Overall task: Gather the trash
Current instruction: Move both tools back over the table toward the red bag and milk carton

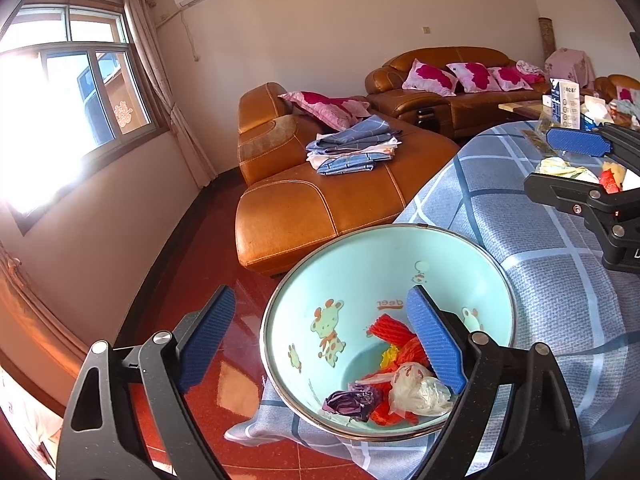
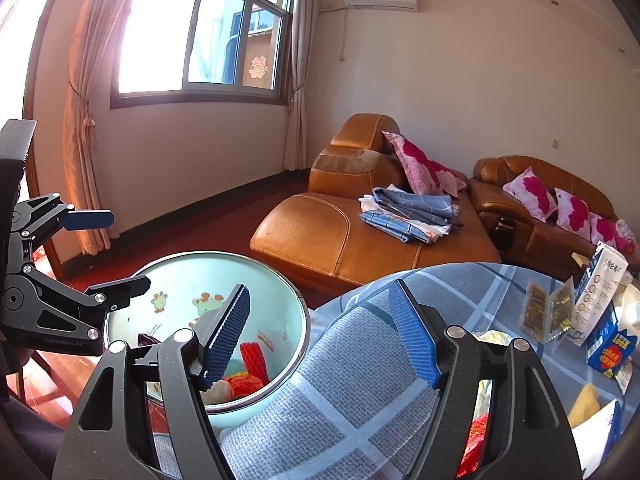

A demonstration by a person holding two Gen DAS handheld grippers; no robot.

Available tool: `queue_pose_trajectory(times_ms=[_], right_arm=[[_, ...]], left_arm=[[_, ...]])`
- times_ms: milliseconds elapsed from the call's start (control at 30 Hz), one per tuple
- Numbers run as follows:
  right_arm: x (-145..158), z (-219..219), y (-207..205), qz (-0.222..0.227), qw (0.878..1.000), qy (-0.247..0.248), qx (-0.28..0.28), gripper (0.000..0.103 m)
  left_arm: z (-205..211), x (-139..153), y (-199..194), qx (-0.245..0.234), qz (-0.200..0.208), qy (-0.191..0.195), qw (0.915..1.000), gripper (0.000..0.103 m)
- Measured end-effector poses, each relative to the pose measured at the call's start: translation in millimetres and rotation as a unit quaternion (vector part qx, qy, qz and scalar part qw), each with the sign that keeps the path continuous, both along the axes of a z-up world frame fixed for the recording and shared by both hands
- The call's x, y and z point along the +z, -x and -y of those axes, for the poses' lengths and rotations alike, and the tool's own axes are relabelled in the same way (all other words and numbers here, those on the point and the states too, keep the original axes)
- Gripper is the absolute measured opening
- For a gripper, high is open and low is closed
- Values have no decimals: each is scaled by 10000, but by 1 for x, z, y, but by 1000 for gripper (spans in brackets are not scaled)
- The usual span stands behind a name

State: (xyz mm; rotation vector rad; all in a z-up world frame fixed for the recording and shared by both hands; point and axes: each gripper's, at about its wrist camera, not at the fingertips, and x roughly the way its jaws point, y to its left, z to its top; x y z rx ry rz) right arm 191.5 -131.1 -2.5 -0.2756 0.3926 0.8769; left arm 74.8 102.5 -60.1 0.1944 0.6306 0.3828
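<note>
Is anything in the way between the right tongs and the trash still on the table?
Nothing visible blocks them. The right tongs are open above bare tablecloth. The leftover trash lies just past the right finger on the cloth, and the bowl sits open to the left.

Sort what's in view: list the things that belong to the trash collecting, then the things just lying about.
For the job:
- bowl holding collected trash
- red wrapper inside it
- clear plastic bag inside it
- purple wrapper inside it
- left gripper, open
- right gripper, open

Lying about:
- folded bedding on the sofa
- pink pillows
- blue carton on the checked cloth
</note>
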Motion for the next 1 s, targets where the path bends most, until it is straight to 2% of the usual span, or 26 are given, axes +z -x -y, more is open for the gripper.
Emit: queue_pose_trajectory(times_ms=[33,100,533,667,767,900,1000], right_arm=[[0,0,0,4,10000,-11,-22,79],[0,3,1,22,10000,-53,-50,83],[2,8,2,138,9994,-147,-299,83],[8,18,6,295,9972,-268,-629,83],[15,36,9,96,9952,-509,-836,83],[27,71,19,172,9901,-609,-1254,83],[30,107,19,215,9811,-622,-1822,83]], left_arm=[[0,0,0,6,7,-19,10000,89],[1,0,0,14,35,-26,10000,92],[5,2,-1,-34,98,72,9999,94],[16,6,-4,-182,93,86,9998,94],[26,9,-7,-338,76,112,9993,94],[44,14,-14,-548,80,146,9984,94],[60,16,-21,-755,69,156,9970,94]])
